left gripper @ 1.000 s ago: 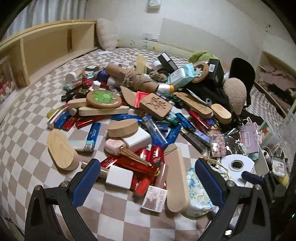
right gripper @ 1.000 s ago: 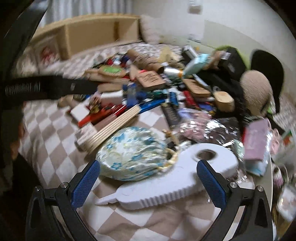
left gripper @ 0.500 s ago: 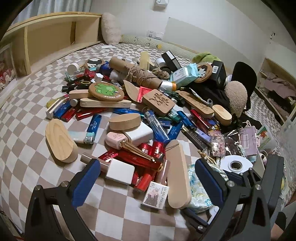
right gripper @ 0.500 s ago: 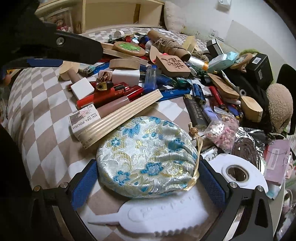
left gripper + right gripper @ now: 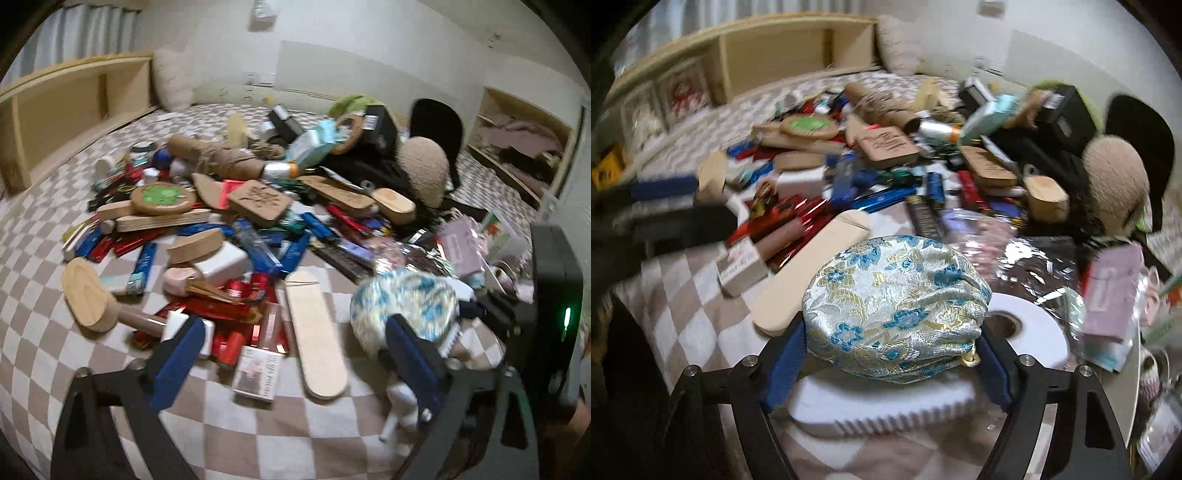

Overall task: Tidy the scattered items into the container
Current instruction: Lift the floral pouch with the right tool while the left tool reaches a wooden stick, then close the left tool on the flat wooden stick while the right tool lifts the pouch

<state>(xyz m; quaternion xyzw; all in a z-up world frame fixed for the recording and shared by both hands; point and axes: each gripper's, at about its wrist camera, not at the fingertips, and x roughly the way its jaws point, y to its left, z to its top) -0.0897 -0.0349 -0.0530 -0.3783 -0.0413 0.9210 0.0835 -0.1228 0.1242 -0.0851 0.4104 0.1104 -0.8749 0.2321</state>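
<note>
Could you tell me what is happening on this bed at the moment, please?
A person is tidying a heap of clutter on the checkered bedspread. The right gripper is shut on a blue-flowered brocade pouch, above a white tape dispenser. The left gripper is open and empty, near a long wooden piece.

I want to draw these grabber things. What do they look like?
Each hand-held gripper, left and right, is a black frame that splits into two arms with silver screws. The fingers carry flat blue pads. The other unit's black body shows a small green light.
</note>
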